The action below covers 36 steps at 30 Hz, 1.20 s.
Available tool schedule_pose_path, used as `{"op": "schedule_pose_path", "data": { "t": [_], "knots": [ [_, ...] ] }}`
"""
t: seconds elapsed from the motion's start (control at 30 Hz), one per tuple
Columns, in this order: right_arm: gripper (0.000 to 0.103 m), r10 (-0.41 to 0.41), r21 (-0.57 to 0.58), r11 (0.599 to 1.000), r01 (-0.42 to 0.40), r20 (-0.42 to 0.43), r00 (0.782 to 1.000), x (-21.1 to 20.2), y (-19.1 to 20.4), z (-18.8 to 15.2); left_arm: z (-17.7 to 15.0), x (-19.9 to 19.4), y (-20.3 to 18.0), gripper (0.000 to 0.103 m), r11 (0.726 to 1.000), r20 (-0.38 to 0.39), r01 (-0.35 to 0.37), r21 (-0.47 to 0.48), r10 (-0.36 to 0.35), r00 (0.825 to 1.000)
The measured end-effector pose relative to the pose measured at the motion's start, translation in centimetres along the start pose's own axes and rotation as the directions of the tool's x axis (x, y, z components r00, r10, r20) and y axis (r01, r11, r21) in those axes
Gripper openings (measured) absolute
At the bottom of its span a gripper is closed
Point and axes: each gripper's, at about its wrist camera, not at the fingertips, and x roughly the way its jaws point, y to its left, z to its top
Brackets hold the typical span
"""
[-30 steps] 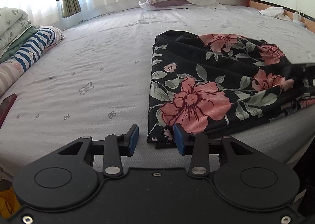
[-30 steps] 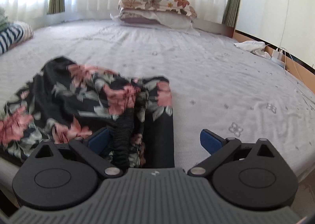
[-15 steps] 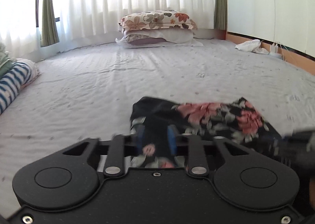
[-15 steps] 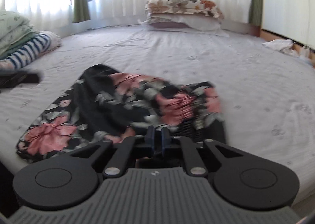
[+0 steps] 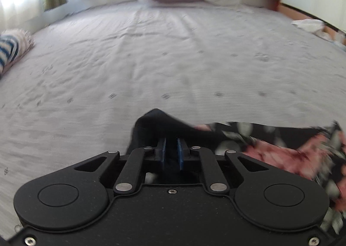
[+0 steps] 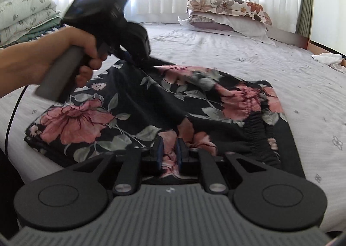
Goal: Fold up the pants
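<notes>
Black pants with pink flowers (image 6: 151, 103) lie across the near part of the bed, elastic waistband to the right. A hand (image 6: 71, 51) holds my left gripper (image 6: 138, 60) over their far left side. Its jaws are closing and pinch a lifted black corner of the pants (image 5: 151, 123) between the blue pads, seen in the left wrist view at my left gripper (image 5: 170, 140). My right gripper (image 6: 169, 144) sits at the pants' near edge. Its jaws are opening, with flowered cloth between the pads but not pressed.
The grey patterned sheet (image 6: 237, 56) stretches away beyond the pants. Stacked pillows (image 6: 227, 10) lie at the far end by the curtains. Folded bedding (image 6: 26, 15) and a striped roll (image 5: 10, 49) sit at the left, a white cloth (image 6: 326, 58) at the right edge.
My left gripper shut on the pants' corner and swept it up and across the bed. My right gripper closed on the near edge, then its pads spread apart again.
</notes>
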Motion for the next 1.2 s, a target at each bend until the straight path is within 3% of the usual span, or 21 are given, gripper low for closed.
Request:
{"op": "schedule_pose_path", "data": {
  "t": [0.1, 0.2, 0.37, 0.4, 0.47, 0.53, 0.7, 0.87, 1.03, 1.2],
  "knots": [
    [0.032, 0.001, 0.017, 1.0, -0.002, 0.002, 1.0, -0.4, -0.6, -0.5, 1.2, 2.0, 1.6, 0.012, 0.997, -0.006, -0.03, -0.07, 0.03, 1.0],
    [0.032, 0.013, 0.043, 0.999, -0.013, 0.0, 1.0, -0.7, -1.1, -0.5, 2.7, 2.7, 2.1, 0.012, 0.995, -0.006, -0.057, -0.077, 0.057, 0.998],
    [0.036, 0.008, 0.041, 0.999, -0.008, 0.004, 1.0, -0.9, -1.0, -0.6, 3.0, -0.5, 1.7, 0.017, 0.999, 0.049, -0.012, -0.049, 0.015, 0.999],
    [0.038, 0.012, 0.05, 0.999, -0.012, 0.009, 1.0, -1.0, -1.1, -0.5, 2.5, -1.3, 1.7, 0.017, 0.999, 0.058, 0.007, -0.036, -0.004, 0.998],
    [0.063, 0.045, 0.078, 0.996, -0.048, 0.031, 0.998, -1.4, -1.4, -0.3, 0.9, -3.4, 1.4, 0.022, 0.999, 0.073, 0.036, -0.006, -0.035, 0.997],
    [0.071, 0.077, 0.1, 0.991, -0.084, 0.068, 0.995, -1.9, -2.0, -0.3, -1.3, -5.5, 1.1, 0.025, 0.999, 0.084, 0.05, 0.016, -0.051, 0.995],
    [0.072, 0.008, 0.101, 0.995, -0.017, 0.095, 0.995, -2.4, -2.3, 0.1, -6.9, -9.6, 0.9, 0.027, 0.997, 0.07, 0.075, 0.026, -0.077, 0.995],
    [0.07, -0.124, 0.084, 0.989, 0.125, -0.02, 0.992, -1.3, -3.5, 0.2, -12.7, -12.7, 0.7, 0.03, 0.997, 0.044, 0.047, 0.067, -0.05, 0.998],
    [0.076, -0.04, 0.206, 0.978, 0.031, 0.04, 0.998, -2.9, -6.4, 2.4, -15.3, -15.0, 0.5, 0.036, 0.99, 0.079, -0.009, 0.137, -0.002, 0.997],
    [0.077, -0.13, 0.299, 0.948, 0.106, 0.059, 0.99, -1.8, -10.4, 5.8, -16.2, -15.7, 1.1, 0.038, 0.994, 0.079, -0.004, 0.112, -0.004, 0.997]
  ]
}}
